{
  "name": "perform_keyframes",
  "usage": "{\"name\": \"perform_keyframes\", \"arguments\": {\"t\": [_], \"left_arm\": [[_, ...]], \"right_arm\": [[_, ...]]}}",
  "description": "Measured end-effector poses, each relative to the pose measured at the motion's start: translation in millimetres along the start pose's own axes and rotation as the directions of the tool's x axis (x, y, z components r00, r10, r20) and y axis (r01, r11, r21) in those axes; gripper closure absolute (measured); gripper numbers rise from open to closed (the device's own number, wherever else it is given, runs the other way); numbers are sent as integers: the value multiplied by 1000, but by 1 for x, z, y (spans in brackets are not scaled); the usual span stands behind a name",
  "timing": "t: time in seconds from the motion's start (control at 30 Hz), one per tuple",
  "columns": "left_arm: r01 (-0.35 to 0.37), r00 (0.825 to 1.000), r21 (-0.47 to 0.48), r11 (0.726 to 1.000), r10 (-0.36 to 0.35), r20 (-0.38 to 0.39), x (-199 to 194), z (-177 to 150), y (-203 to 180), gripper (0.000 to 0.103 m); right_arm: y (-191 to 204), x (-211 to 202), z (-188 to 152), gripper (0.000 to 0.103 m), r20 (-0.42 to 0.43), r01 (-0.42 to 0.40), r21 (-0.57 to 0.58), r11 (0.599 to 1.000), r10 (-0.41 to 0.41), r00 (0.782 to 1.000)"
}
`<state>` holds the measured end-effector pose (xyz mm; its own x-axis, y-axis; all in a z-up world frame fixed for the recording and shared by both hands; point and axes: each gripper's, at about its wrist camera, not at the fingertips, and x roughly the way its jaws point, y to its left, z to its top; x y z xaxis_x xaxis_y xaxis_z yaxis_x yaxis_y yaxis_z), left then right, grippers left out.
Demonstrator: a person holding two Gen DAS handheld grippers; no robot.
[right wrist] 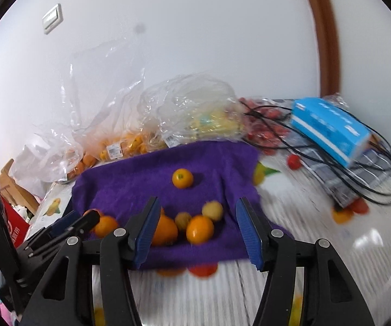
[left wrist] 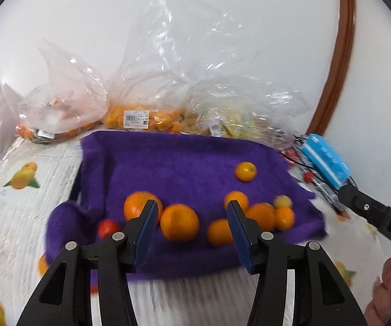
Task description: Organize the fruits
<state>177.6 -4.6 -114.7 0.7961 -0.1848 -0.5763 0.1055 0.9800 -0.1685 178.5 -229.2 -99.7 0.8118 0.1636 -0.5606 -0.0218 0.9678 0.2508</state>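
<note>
Fruit-print tablecloth [left wrist: 19, 217] covered the table by a white wall [right wrist: 195, 27]; oranges [left wrist: 179, 222] lay on a purple towel [left wrist: 173, 163]; left gripper [left wrist: 192, 212] and right gripper [right wrist: 198, 209] stood open, empty

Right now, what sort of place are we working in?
Probably a home table against a wall: a fruit-printed tablecloth, supermarket produce bags with price labels, and a wall switch. Loose oranges lie on a purple towel.

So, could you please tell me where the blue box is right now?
The blue box sits at the right in the right wrist view, beyond the purple towel, resting on black cables beside the bag of red fruit.
</note>
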Motion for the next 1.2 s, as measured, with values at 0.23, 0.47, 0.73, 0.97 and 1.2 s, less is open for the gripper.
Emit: {"name": "perform_keyframes", "arguments": {"t": [0.23, 0.47, 0.73, 0.97, 1.2], "left_arm": [[-63, 998, 66, 996, 62, 14, -71, -1, -23, 38], [-101, 995, 68, 993, 100, 20, -110, -14, -29, 25], [-130, 990, 80, 988, 125, 57, -155, -26, -39, 23], [-156, 984, 88, 984, 148, 96, -190, -32, -47, 21], [-164, 981, 94, 982, 152, 123, -202, -34, -50, 19]], "right_arm": [[10, -66, -11, 35, 36, 108, -60, 992, -106, 994], [26, -113, -30, 24, 28, 113, -103, 988, -110, 994], [24, -159, -45, 11, 27, 65, -38, 997, -64, 998], [37, -199, -56, 5, 69, 86, -105, 991, -79, 994], [41, -216, -62, 5, 91, 137, -128, 982, -126, 988]]}}
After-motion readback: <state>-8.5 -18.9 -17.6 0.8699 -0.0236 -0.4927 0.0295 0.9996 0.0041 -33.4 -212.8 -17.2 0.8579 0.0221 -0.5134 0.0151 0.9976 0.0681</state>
